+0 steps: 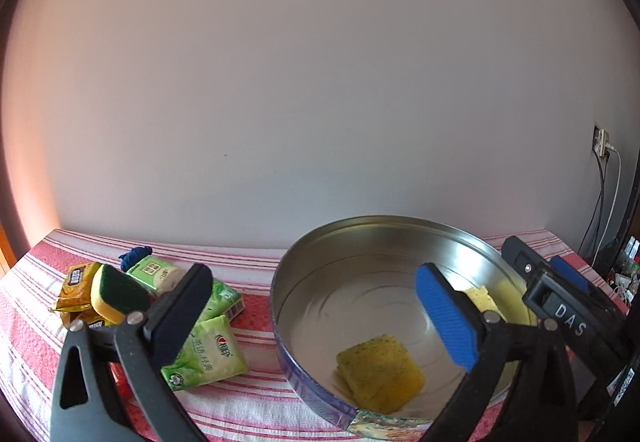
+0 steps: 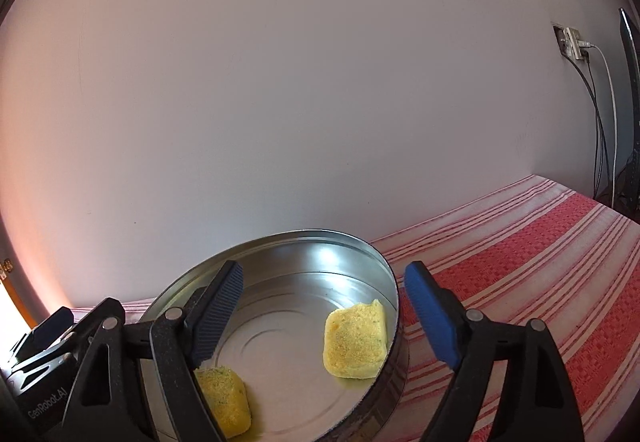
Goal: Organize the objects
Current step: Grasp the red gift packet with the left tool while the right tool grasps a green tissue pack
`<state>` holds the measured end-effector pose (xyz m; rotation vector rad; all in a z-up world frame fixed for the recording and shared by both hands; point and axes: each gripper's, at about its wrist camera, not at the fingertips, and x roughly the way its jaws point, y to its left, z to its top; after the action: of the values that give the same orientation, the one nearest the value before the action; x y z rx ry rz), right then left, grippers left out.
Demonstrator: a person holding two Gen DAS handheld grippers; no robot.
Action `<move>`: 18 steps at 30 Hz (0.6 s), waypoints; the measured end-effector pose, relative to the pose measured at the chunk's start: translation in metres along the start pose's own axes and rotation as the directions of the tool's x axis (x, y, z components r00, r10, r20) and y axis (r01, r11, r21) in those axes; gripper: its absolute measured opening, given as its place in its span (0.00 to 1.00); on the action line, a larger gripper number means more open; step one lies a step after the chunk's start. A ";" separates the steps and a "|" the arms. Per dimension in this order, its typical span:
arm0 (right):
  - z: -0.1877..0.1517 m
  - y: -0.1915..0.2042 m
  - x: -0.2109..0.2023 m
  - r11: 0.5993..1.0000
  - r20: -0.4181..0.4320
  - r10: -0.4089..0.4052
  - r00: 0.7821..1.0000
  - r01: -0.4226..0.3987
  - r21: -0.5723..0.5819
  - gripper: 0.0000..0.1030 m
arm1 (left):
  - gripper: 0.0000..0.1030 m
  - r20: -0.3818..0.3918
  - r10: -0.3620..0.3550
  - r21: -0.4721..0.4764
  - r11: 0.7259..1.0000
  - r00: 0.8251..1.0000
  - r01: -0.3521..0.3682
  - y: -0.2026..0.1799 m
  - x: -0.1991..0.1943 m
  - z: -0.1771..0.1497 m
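Your left gripper (image 1: 320, 318) hangs wide open with nothing in it, over the near left rim of the round, shallow silver metal tin (image 1: 384, 238). Your right gripper (image 2: 324, 314) is equally spread and empty above the tin (image 2: 304, 238). Two yellow sponges lie inside: one near (image 1: 380, 372), one at the right wall (image 2: 356, 340). Left of the tin on the red-and-white striped cloth (image 1: 248, 402) sits a pile: green tissue packs (image 1: 208, 356), a yellow-and-green scouring sponge (image 1: 116, 294).

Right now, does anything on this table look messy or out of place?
Yes. Left of the round tin, a sponge, green tissue packs and snack packets lie in a crooked, overlapping heap. Two yellow sponges already sit inside the tin.
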<state>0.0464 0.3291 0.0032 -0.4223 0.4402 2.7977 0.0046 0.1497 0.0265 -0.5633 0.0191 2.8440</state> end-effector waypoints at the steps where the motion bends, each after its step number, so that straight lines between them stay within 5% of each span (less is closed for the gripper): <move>1: 0.000 -0.001 0.002 1.000 0.000 0.000 1.000 0.000 -0.004 0.82 | 1.00 0.006 0.013 0.014 1.000 1.000 -0.013 0.009 -0.007 -0.002; 18: -0.028 0.065 -0.034 0.986 0.062 0.092 0.994 -0.082 -0.143 0.82 | 1.00 -0.092 0.125 0.038 0.992 0.988 -0.122 0.119 0.005 -0.031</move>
<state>0.0644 0.2526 0.0050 -0.3438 0.2528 2.9288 -0.0161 0.0334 -0.0082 -0.7122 0.1201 2.9281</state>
